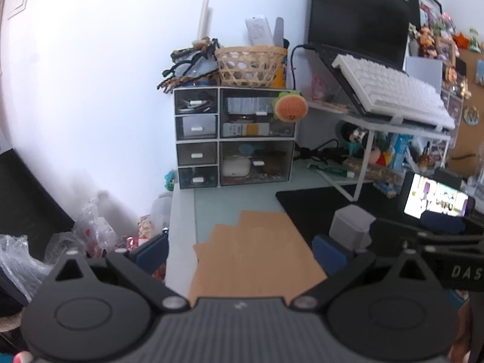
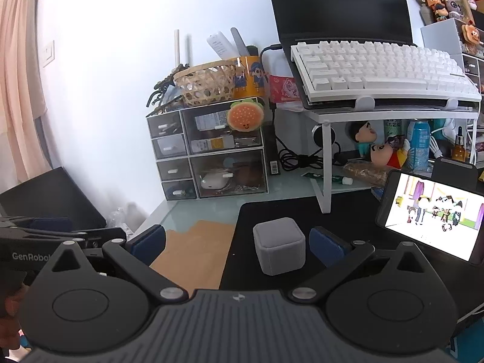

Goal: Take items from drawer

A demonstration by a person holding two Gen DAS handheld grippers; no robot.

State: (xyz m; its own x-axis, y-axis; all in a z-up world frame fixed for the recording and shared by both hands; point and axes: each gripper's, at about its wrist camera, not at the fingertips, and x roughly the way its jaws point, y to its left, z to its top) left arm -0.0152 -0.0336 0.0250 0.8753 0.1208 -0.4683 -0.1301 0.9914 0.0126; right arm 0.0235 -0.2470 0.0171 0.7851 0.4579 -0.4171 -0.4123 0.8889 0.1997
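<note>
A small drawer cabinet with several clear drawers stands at the back of the desk; all drawers look shut. It also shows in the right wrist view. A grey velvet box sits on the black mat, between the jaws of my right gripper, nearer the right finger; the jaws are open and not touching it. The box shows in the left wrist view too. My left gripper is open and empty above the brown paper at the desk's front left.
A white keyboard and laptop sit on a white stand. A phone plays video at the right. A woven basket and a burger toy are on the cabinet. The desk's left edge drops to bags.
</note>
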